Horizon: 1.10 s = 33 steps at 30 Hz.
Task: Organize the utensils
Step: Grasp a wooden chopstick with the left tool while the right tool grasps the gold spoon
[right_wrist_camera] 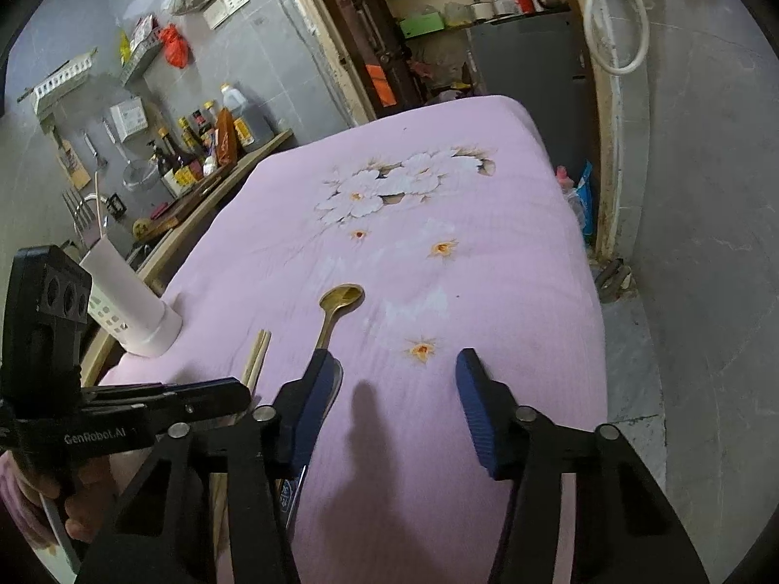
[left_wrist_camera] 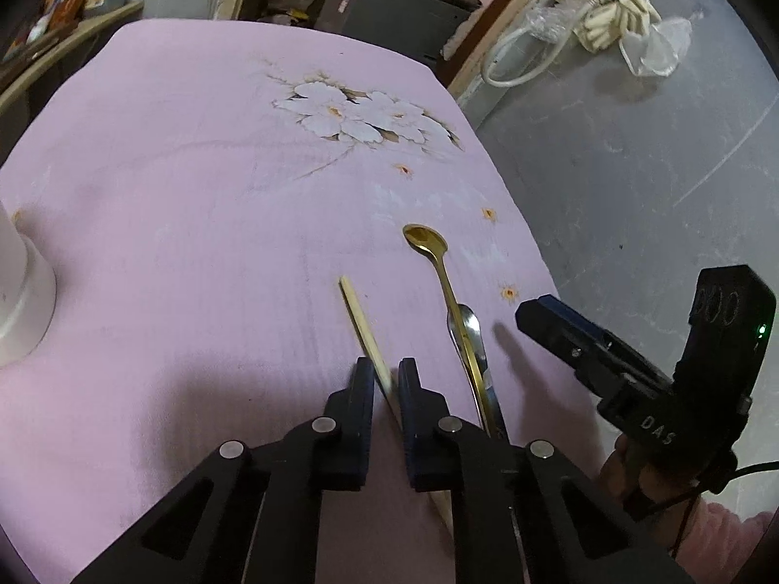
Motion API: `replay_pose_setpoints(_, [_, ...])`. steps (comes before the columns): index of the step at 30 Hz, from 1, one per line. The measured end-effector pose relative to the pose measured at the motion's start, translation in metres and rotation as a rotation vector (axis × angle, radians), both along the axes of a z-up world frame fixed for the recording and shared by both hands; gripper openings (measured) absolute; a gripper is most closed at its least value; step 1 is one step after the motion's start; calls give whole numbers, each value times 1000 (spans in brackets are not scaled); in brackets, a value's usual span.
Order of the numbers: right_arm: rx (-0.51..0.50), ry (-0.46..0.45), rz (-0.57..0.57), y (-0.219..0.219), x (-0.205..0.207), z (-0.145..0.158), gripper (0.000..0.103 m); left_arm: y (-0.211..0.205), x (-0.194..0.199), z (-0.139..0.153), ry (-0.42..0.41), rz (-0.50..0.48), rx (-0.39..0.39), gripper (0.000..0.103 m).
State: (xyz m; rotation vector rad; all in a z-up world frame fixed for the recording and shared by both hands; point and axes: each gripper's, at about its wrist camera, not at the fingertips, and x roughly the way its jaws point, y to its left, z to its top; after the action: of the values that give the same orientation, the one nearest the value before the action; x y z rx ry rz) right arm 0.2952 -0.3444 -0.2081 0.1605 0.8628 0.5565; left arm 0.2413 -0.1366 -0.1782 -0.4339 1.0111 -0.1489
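A pair of pale wooden chopsticks [left_wrist_camera: 362, 321] lies on the pink flowered cloth [left_wrist_camera: 194, 194]. My left gripper [left_wrist_camera: 385, 377] has its jaws closed narrowly around the chopsticks near their middle. To their right lie a gold spoon [left_wrist_camera: 428, 243] and a silver spoon [left_wrist_camera: 468, 328], overlapping. My right gripper [right_wrist_camera: 394, 365] is open and empty, low over the cloth, its left finger [right_wrist_camera: 311, 404] over the silver spoon's bowl. The gold spoon [right_wrist_camera: 341, 299] and the chopsticks [right_wrist_camera: 258, 355] show in the right wrist view. A white utensil holder [right_wrist_camera: 129, 304] stands at the left with one stick in it.
The holder's base [left_wrist_camera: 19, 287] shows at the left edge of the left wrist view. The table's right edge drops to a grey floor [left_wrist_camera: 633, 170]. A counter with bottles [right_wrist_camera: 209, 146] runs along the far left. A doorway with shelves [right_wrist_camera: 438, 24] is behind the table.
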Motion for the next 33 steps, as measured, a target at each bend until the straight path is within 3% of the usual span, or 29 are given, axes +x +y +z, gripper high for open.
replay_pose_setpoints(9, [-10,26,101,22,16,1,44,22,-12,0,-19,110,-70,10])
replay_pose_setpoints(17, [-73,65,193,49,34,1,22,30,-14,-2,-23,160,-66,10])
replay_pose_setpoints(27, [-57,187,280,65,57,-4,17,31,-10,-4,0,153,-81,10])
replay_pose_setpoints(31, [-14,257,263,63,65,-11,5,31,-8,-6,3,138,-80,10])
replay_pose_setpoints(33, [-6,283,271,64,66,-13,5,29,-6,-6,4,130,-77,10])
